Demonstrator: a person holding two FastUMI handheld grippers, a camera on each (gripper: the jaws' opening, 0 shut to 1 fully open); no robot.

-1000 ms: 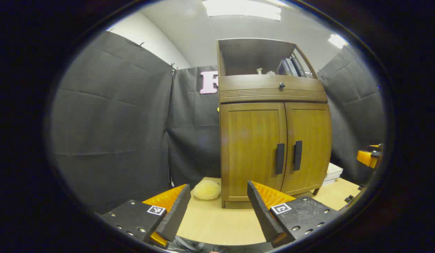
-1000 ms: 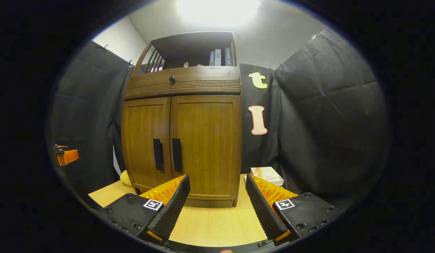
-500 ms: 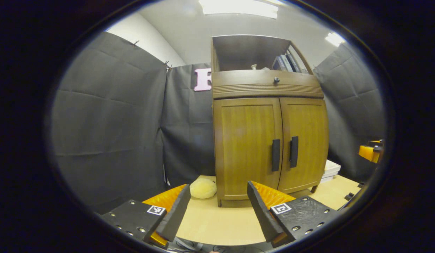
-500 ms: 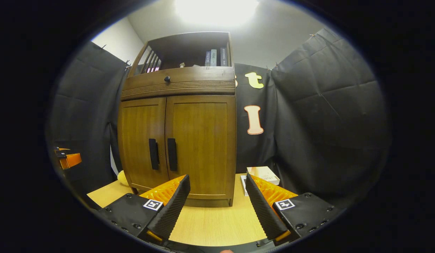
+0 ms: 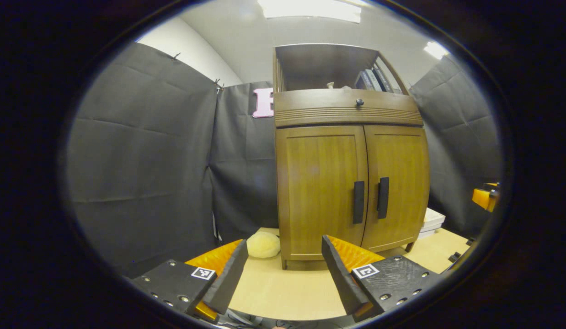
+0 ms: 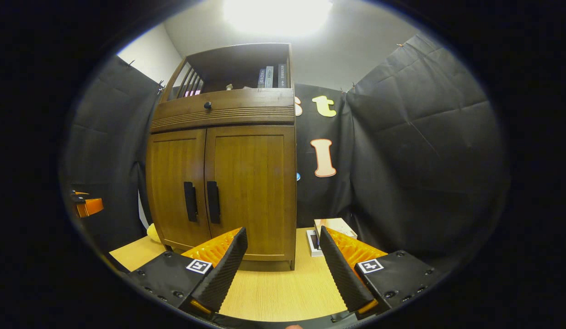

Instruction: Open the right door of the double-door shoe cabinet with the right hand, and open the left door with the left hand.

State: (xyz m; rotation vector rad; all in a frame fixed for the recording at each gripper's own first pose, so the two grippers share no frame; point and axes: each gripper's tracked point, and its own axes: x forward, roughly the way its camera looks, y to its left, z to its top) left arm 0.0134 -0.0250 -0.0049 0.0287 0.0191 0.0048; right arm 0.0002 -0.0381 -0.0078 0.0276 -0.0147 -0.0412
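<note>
Tabletop [image 6: 274, 292] of pale wood grain lay bare between both claws and the shoe cabinet [image 5: 349, 151], which stood upright at its far side against the black cloth. Both doors were shut: the left door [image 5: 320, 192] and right door [image 5: 398, 187] met at a centre seam, each with a dark vertical bar handle just beside it. The left claw [image 5: 283, 269] hung apart, nothing between its ribbed fingers, short of the cabinet's left corner. The right claw [image 6: 283, 265] was likewise spread and held nothing, facing the right door [image 6: 251, 192] and the cabinet's right edge. The cabinet was brown panelled wood with a fluted band, a small round knob [image 5: 359, 102] and an open shelf holding books [image 6: 269, 77]. The left gripper view showed a soft yellowish lump [image 5: 263, 244] by the cabinet's left foot; the right gripper view showed flat boxes [image 6: 331, 228] beside its right side.
</note>
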